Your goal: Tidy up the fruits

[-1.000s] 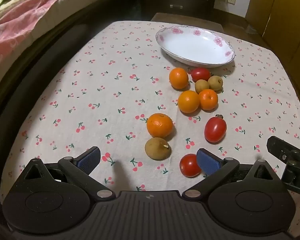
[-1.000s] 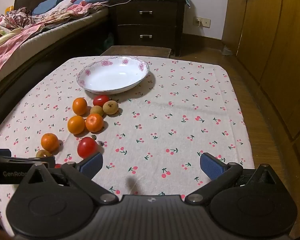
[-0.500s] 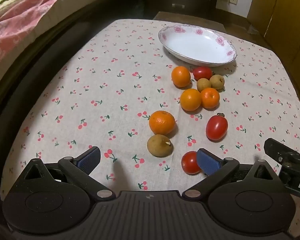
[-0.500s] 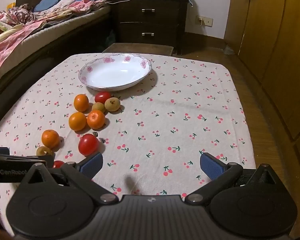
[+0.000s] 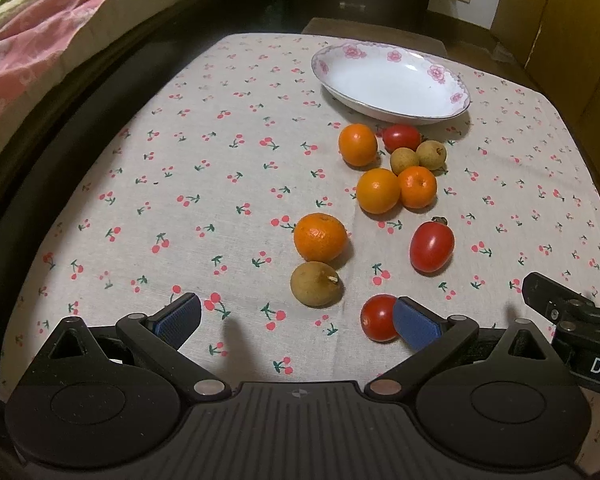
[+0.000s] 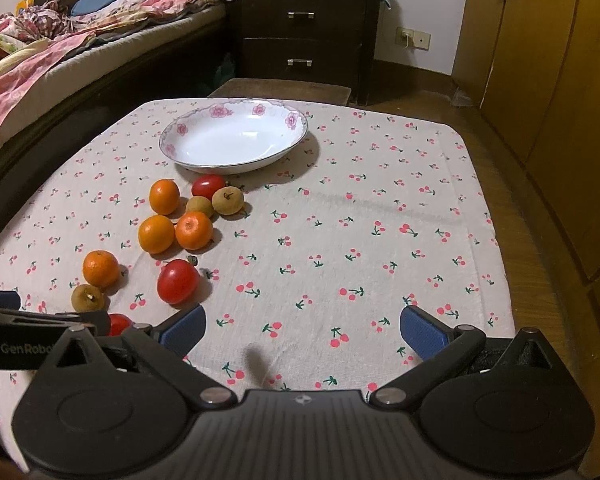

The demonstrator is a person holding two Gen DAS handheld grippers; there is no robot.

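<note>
Both tongs, left (image 5: 296,320) and right (image 6: 302,330), gape wide above the bench (image 6: 380,208); fruit lies beside the white dish (image 6: 236,144).

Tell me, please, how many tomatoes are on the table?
3: one tomato beside the dish, one alone mid-cloth, one partly hidden behind a finger of the left gripper. None seems hidden elsewhere.

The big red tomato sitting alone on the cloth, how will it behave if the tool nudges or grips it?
The tomato is rounded and unsupported, so it probably rolls when nudged. Its glossy skin looks slippery, and likely bruises under a hard squeeze.
</note>
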